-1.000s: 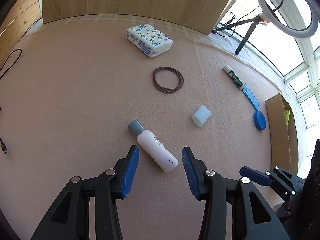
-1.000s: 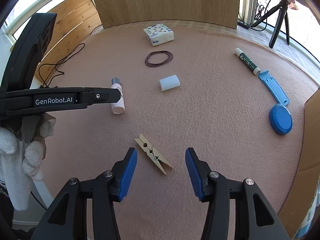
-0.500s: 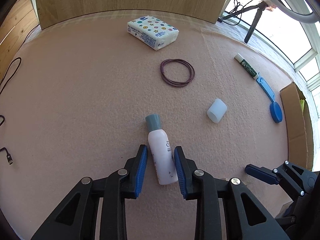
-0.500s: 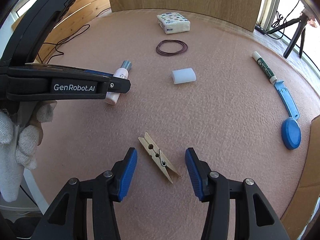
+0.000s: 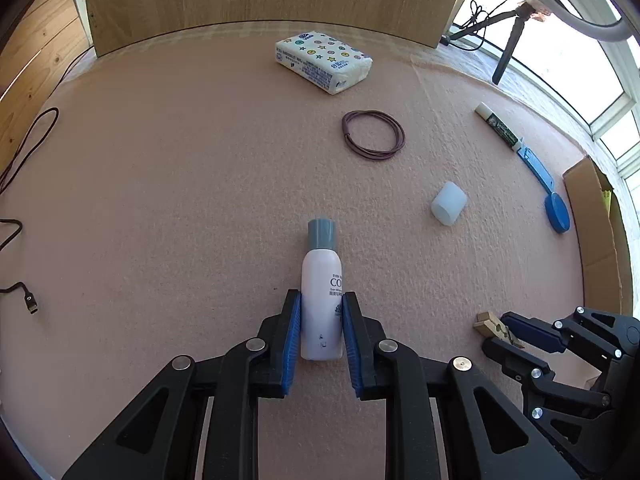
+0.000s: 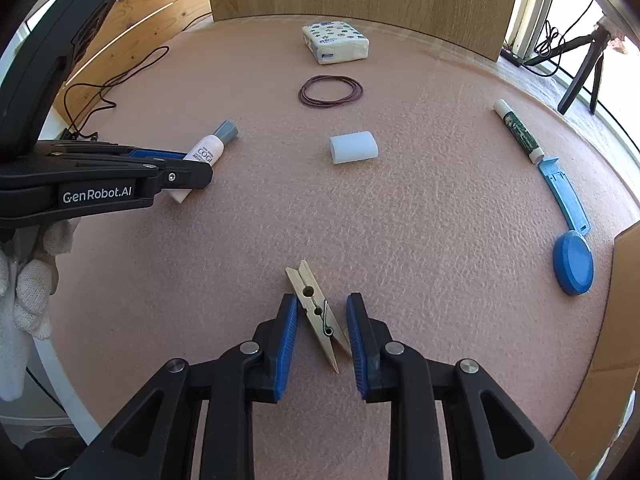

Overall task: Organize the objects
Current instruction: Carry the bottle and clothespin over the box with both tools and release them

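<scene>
1. Your left claw: jaws closing, blue pads against both sides of the white bottle. The bottle lies flat on the table, its grey cap pointing away from you.
2. Your right claw: jaws closing around the wooden clothespin, which lies slanted on the table. Its rear tip looks to touch the right pad; a gap shows at the left pad, so the grip is not complete.
3. Your gloved hand holds the left claw's handle, at the left edge of the right wrist view.
4. Tissue pack: far side of the table, near the wooden panel.
5. Hair ties: a dark ring, just in front of the tissue pack.
6. White cap: on its side, between the bottle and the blue items.
7. Glue stick: right side, its end just beside the blue scoop.
8. Cardboard box: at the table's right edge; contents possibly yellow, unclear.
</scene>
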Motion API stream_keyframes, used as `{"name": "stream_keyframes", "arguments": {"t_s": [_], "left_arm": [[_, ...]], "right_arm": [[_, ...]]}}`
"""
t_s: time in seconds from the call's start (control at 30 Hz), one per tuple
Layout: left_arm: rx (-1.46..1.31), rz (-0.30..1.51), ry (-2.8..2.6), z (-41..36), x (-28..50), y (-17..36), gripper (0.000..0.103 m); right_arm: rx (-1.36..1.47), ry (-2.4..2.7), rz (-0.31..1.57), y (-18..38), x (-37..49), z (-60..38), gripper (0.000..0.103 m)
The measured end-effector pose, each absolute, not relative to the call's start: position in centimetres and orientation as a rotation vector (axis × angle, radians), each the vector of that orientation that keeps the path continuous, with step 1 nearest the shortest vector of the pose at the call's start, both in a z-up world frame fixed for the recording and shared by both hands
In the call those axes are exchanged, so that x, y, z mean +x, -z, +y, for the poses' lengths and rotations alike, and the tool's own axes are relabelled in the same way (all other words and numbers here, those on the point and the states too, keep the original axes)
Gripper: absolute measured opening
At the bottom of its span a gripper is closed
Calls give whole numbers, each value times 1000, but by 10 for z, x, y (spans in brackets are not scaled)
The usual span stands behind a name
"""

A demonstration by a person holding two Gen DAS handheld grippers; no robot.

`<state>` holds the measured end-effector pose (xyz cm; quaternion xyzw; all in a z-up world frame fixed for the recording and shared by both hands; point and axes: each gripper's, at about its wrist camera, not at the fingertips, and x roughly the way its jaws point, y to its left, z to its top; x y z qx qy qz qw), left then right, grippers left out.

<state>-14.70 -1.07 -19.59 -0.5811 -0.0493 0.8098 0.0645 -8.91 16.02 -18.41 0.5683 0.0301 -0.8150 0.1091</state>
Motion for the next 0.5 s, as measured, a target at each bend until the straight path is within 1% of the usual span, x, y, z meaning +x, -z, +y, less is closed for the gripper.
{"name": "stream_keyframes", "arguments": {"t_s": [0.07,0.23,0.5], "left_arm": [[-1750,-154,-2442,-10,-143,195,22],[-1723,-169,-2434,-6,-134,188,22],[-1647,-123,-2415,24,-123,167,22]], "right_arm": [[1671,2407,68,185,-88,164,11],[1667,2431,-24,185,-79,174,11],[1622,2497,-129,168,-59,195,11]]}}
